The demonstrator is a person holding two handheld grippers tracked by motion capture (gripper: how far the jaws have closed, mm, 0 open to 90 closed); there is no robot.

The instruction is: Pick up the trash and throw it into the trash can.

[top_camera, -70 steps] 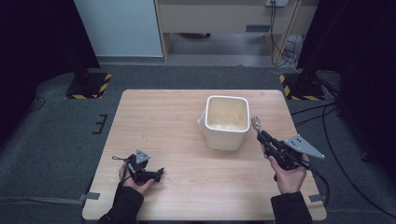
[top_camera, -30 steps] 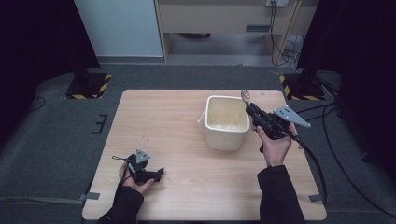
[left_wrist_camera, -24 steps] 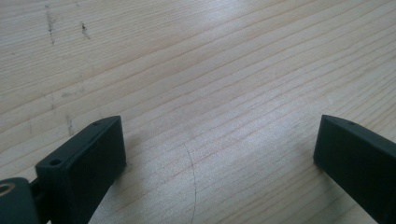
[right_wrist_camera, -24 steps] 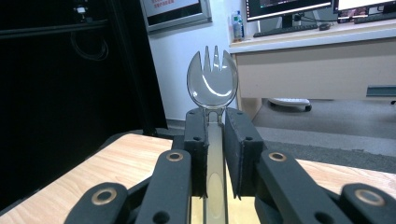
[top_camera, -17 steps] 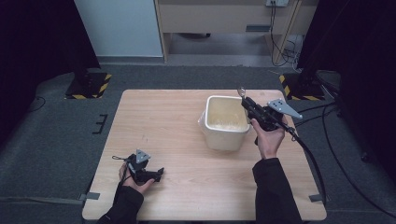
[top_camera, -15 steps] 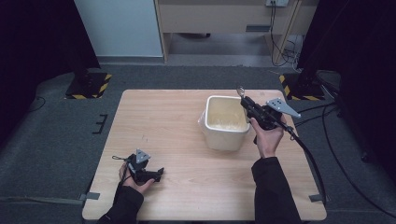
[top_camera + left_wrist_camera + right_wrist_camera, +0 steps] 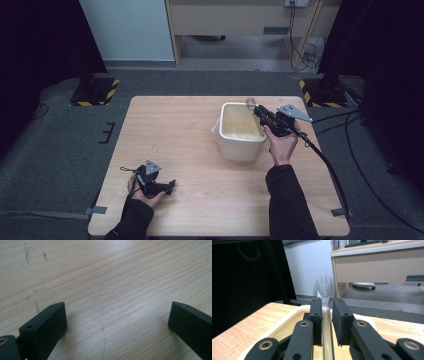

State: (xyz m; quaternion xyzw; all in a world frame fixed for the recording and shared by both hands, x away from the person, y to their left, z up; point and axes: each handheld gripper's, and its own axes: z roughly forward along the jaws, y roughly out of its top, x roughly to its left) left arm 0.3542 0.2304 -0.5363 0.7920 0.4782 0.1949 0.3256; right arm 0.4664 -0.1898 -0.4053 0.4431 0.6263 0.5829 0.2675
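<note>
Clear plastic fork (image 7: 325,293), blurred, stands upright between the right gripper's (image 7: 327,305) pads (image 7: 316,312); we read the jaws as pinching its handle, though they have just eased apart slightly. In the high view the fork's pale tip (image 7: 249,102) shows at centre right of the frame, above the far rim of the white tub (image 7: 240,147), with the right gripper (image 7: 260,111) angled over that rim. We see yellowish contents inside the tub. Lower left of the frame, the left gripper (image 7: 170,186) rests on the wooden table (image 7: 170,125), jaws spread wide over bare wood.
</note>
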